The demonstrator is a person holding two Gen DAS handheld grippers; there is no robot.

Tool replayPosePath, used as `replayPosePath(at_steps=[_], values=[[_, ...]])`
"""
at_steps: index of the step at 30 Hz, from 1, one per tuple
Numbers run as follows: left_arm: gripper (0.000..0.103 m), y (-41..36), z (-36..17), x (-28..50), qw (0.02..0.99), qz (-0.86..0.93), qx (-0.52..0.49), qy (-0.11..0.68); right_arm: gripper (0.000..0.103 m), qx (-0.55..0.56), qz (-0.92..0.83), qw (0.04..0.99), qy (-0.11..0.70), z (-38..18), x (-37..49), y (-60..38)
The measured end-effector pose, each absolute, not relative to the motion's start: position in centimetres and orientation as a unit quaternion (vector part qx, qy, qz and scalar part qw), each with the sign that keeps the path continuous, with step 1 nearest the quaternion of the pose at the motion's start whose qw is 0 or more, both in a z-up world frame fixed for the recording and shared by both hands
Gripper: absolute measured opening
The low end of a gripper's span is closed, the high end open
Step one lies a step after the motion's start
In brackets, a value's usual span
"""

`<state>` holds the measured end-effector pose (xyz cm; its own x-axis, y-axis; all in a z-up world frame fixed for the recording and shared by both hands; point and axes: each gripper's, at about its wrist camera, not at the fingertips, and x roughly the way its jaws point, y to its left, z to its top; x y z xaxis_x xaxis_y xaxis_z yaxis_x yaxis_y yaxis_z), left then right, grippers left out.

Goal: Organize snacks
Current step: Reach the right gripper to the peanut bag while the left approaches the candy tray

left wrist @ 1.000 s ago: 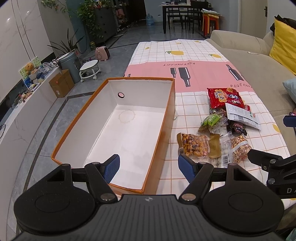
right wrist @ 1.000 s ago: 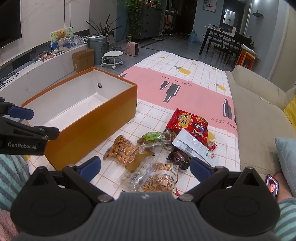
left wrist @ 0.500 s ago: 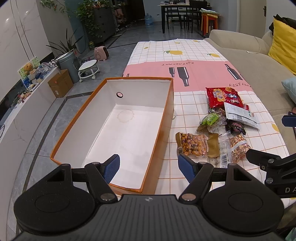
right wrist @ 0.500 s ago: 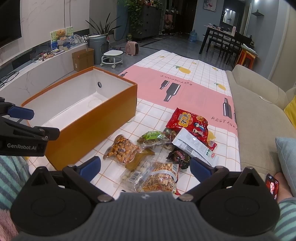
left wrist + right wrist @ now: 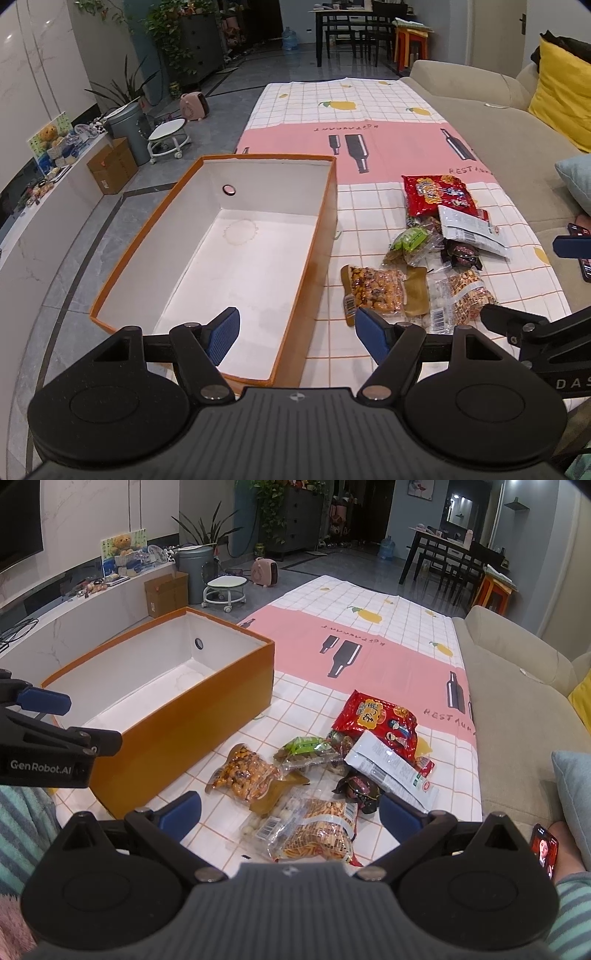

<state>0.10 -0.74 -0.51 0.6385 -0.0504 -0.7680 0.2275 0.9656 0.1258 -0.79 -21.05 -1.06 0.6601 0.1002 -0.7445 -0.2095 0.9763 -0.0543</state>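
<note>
An empty orange box [image 5: 314, 254] [image 5: 177, 731] with a white inside stands on the tablecloth at the left. To its right lies a heap of snack packets: a red bag [image 5: 436, 194] [image 5: 380, 720], a white pouch [image 5: 469, 230] [image 5: 391, 771], a green packet [image 5: 410, 240] [image 5: 306, 747], an orange nut bag [image 5: 373, 288] [image 5: 243, 771], a dark packet [image 5: 358, 788] and a clear peanut bag [image 5: 469, 291] [image 5: 317, 830]. My left gripper [image 5: 297, 328] hovers open over the box's near right corner. Open too, my right gripper [image 5: 290, 810] hangs above the peanut bag, nothing between its fingers.
The checked and pink tablecloth [image 5: 369, 110] covers a long low table. A beige sofa [image 5: 517, 122] with yellow and blue cushions runs along the right. A phone [image 5: 543, 849] lies by a person's striped sleeve. Floor, stool and cardboard carton [image 5: 110, 170] are at the left.
</note>
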Motion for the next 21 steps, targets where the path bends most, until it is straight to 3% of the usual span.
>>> replayPosePath(at_steps=[10,13,21], values=[[0.079,-2.4,-0.9,1.1,0.892,-0.140,0.107,0.417,0.099,-0.060,0.075,0.903,0.420,-2.4,0.1,-22.7],[0.076,-3.4,-1.4,1.6,0.885,-0.165,0.108,0.421,0.083,-0.060,0.071,0.901,0.424,-3.3,0.5,-23.5],[0.075,-6.5,-3.4,2.4,0.864,-0.225,0.141,0.428,0.073,-0.035,0.065,0.889,0.453,-6.6,1.8,-25.6]])
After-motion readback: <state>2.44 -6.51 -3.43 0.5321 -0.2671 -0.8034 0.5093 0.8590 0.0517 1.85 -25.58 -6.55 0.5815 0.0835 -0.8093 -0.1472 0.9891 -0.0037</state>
